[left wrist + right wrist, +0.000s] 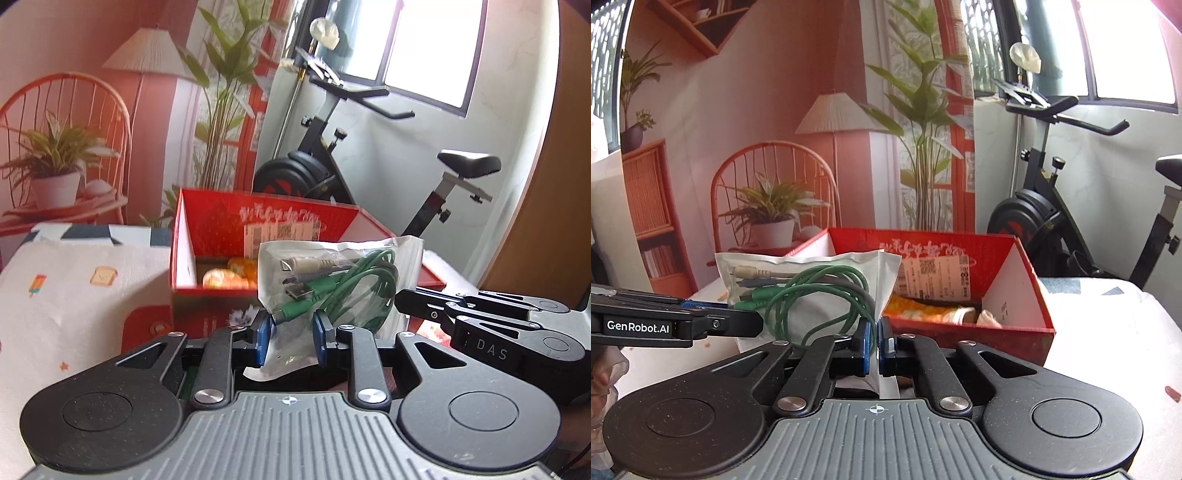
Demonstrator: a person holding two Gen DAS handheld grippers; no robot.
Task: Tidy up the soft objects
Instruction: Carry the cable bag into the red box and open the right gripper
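A clear plastic bag of coiled green and grey cables (332,284) hangs in the air in front of an open red box (184,236). My left gripper (292,339) has its blue pads pressed on the bag's lower left part. My right gripper (876,338) is shut on the bag's (812,291) right edge, pads almost together. Each gripper also shows in the other's view: the right gripper (406,304) comes in from the right, the left gripper (759,325) from the left. The red box (1015,258) holds orange soft things (923,310).
A white cloth with small cartoon prints (74,295) covers the surface under the box. An exercise bike (369,147) stands behind on the right. A printed backdrop with a chair, lamp and plants (775,184) fills the back left.
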